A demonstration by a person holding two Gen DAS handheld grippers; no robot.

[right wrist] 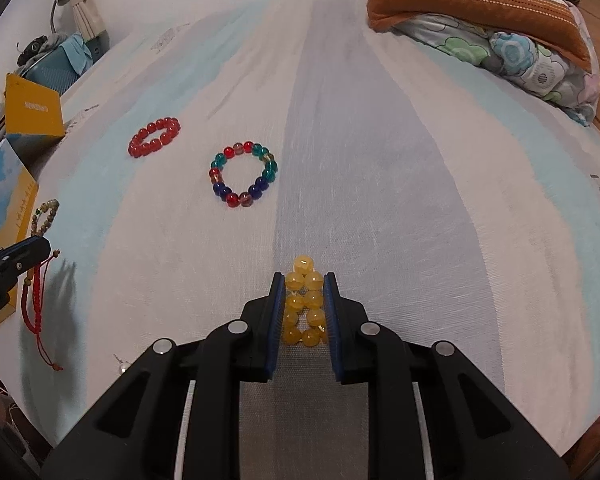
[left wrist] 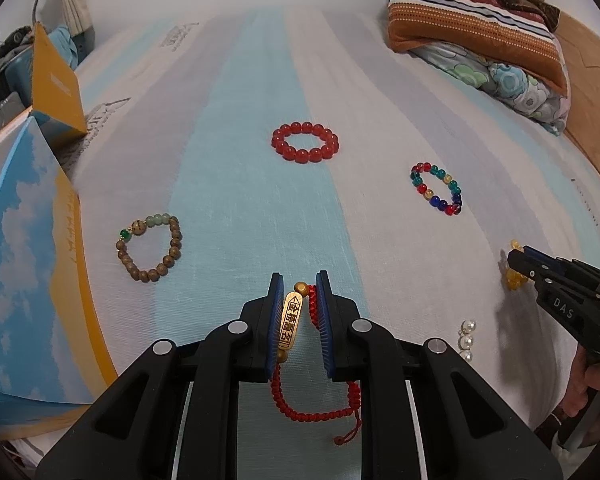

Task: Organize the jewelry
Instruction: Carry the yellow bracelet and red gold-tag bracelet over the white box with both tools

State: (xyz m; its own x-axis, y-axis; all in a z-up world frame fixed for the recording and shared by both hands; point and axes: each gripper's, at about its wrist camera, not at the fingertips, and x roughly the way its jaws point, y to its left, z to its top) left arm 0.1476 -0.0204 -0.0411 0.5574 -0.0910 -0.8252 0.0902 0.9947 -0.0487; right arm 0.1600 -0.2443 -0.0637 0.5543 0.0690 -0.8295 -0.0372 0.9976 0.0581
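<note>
My left gripper (left wrist: 299, 280) is shut on a red cord bracelet with a gold charm (left wrist: 290, 322); its cord hangs below the fingers. The same bracelet hangs at the left edge of the right wrist view (right wrist: 34, 300). My right gripper (right wrist: 303, 278) is shut on a yellow bead bracelet (right wrist: 305, 304), squeezed flat between the pads; it also shows in the left wrist view (left wrist: 515, 276). On the striped bedsheet lie a red bead bracelet (left wrist: 305, 142), a multicoloured glass bead bracelet (left wrist: 437, 193) and a brown wooden bead bracelet (left wrist: 150, 249).
A blue and orange open box (left wrist: 32, 264) with a raised lid (left wrist: 56, 84) stands at the left edge of the bed. Folded blankets and a pillow (left wrist: 480, 28) lie at the far right. White pearls (left wrist: 467, 340) lie near the front.
</note>
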